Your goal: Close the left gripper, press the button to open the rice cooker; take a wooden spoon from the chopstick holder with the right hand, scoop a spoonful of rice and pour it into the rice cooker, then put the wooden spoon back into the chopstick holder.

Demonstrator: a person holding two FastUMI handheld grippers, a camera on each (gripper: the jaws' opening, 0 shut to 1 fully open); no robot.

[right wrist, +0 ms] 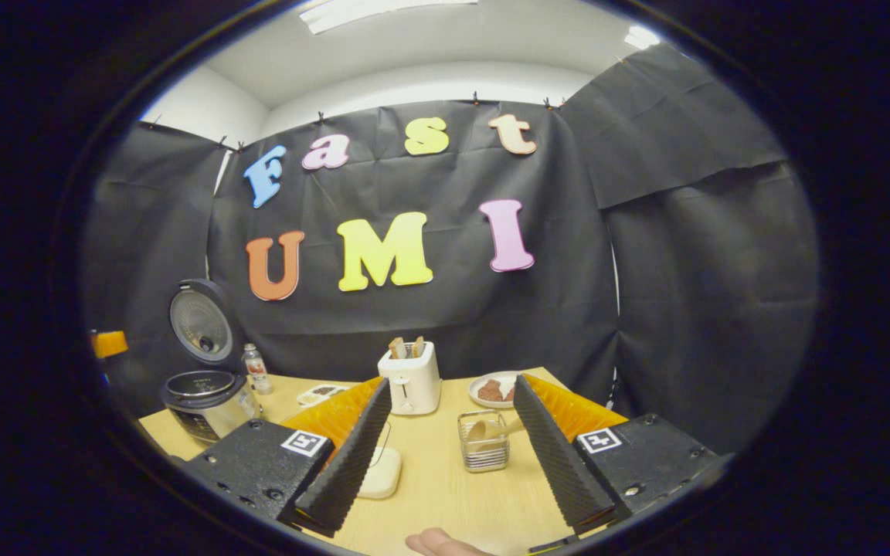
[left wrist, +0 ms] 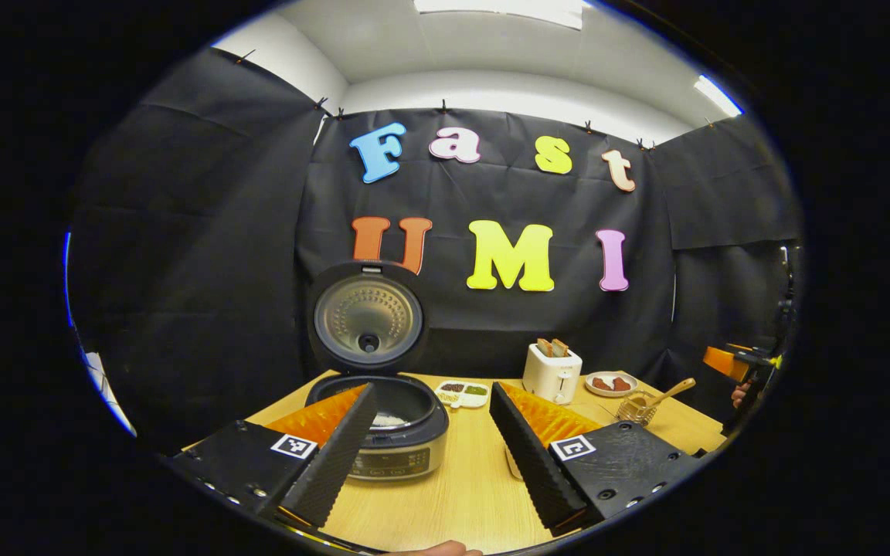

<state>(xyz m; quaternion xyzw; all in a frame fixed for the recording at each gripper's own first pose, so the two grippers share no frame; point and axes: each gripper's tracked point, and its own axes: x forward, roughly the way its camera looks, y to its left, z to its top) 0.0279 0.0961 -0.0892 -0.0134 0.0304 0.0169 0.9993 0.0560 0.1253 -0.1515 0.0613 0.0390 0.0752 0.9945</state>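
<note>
The rice cooker (left wrist: 402, 440) stands open on the wooden table, its lid (left wrist: 368, 315) upright, with something white inside the pot. My left gripper (left wrist: 429, 463) is open just in front of it, holding nothing. The wooden spoon (left wrist: 673, 388) leans in the wire chopstick holder (left wrist: 638, 408) at the right. In the right gripper view the holder (right wrist: 484, 448) with the spoon's bowl (right wrist: 482, 429) sits between the fingers of my open right gripper (right wrist: 453, 479), a little ahead. The cooker (right wrist: 202, 398) is at the far left there.
A white toaster (left wrist: 552, 372) (right wrist: 412, 377) with bread, a plate of food (left wrist: 611, 382) (right wrist: 491, 388), a divided sauce dish (left wrist: 463, 392) and a small bottle (right wrist: 257, 369) stand at the back. A flat white dish (right wrist: 381, 472) lies near my right gripper's left finger.
</note>
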